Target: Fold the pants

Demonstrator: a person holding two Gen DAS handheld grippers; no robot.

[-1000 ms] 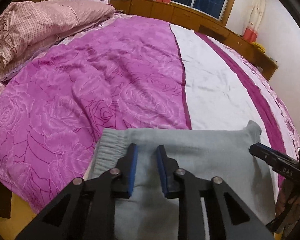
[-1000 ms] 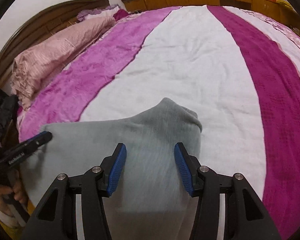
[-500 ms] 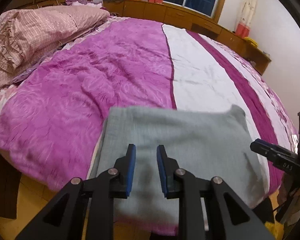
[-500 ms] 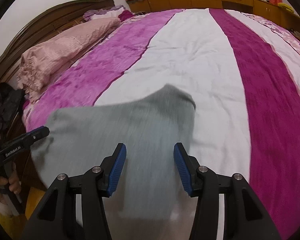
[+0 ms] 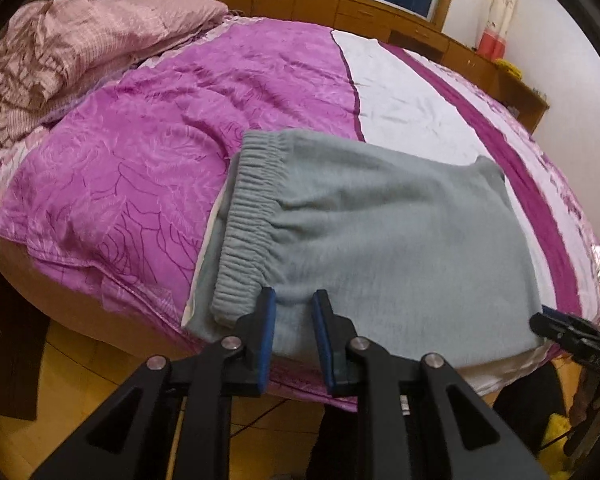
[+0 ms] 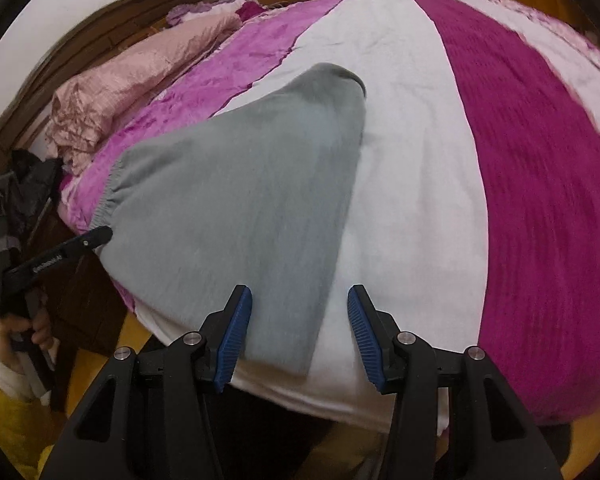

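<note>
The folded grey fleece pants [image 5: 384, 248] sit at the near edge of the purple-and-white bedspread [image 5: 148, 168], lower layers hidden; left gripper [image 5: 294, 330] narrow, right gripper [image 6: 300, 332] wider, both empty; person's hand [image 6: 8, 330] mostly cropped.

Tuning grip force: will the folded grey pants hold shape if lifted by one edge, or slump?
Likely slump: the grey pants drape limply over the bed edge. Fleecy knit probably grips pads, not slippery. The gathered elastic waistband looks thicker, a firmer pinch point.
</note>
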